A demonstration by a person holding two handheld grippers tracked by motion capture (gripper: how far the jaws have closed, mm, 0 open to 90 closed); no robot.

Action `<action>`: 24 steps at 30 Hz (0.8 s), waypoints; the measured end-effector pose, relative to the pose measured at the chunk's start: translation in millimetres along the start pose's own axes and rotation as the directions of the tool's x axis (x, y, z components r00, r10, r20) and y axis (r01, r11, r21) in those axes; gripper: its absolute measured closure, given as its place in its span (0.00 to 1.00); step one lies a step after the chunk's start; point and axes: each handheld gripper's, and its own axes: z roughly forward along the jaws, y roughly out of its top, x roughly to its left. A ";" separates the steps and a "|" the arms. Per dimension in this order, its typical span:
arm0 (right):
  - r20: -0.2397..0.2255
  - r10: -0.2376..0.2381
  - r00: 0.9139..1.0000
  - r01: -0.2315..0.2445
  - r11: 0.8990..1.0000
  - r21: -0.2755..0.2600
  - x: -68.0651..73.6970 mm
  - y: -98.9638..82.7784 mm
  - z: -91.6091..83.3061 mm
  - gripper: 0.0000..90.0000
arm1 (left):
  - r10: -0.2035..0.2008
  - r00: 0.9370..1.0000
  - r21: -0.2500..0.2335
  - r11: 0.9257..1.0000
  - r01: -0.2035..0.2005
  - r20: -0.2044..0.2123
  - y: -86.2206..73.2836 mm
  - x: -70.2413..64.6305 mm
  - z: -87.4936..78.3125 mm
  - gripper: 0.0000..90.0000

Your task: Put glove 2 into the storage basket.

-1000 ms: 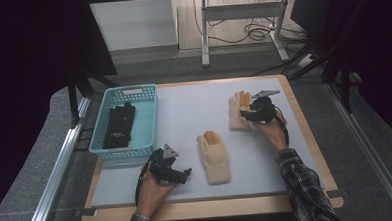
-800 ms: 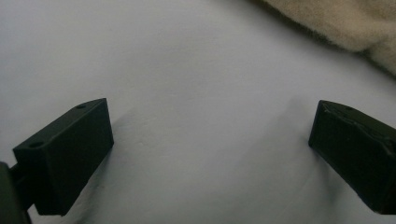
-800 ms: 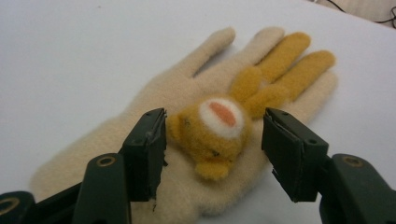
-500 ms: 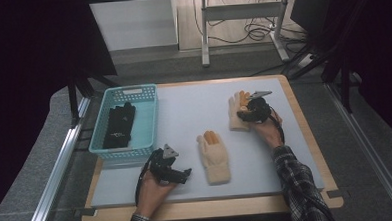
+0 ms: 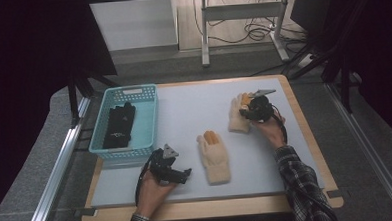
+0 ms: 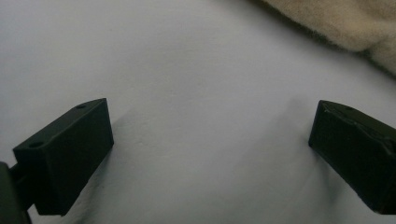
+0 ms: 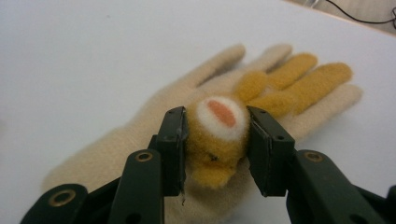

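Two cream knitted gloves with yellow-orange patches lie on the white mat. My right gripper (image 5: 249, 110) rests on the far glove (image 5: 236, 121) at the right. In the right gripper view it (image 7: 217, 116) is shut on a fuzzy yellow tuft (image 7: 219, 140) with a white and orange spot, which stands up from the glove (image 7: 140, 135). The near glove (image 5: 216, 157) lies mid-table. My left gripper (image 5: 179, 174) sits just left of it, low over the mat. Its jaws (image 6: 210, 126) are wide open and hold nothing, and the glove's edge (image 6: 345, 23) is beyond them.
A blue plastic basket (image 5: 145, 90) stands at the left of the table with a black glove (image 5: 118, 125) inside. The wooden table edge (image 5: 305, 131) runs along the right. Metal frame rails flank both sides of the table.
The right gripper has shifted slightly over the far glove. The left gripper and the near glove have stayed where they were.
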 end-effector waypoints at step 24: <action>-0.174 -0.073 0.982 0.060 0.995 -0.083 53.0 12.5 -85.1 0.66 | 0.000 1.000 0.001 1.000 0.000 0.000 0.0 -0.1 0.0 0.00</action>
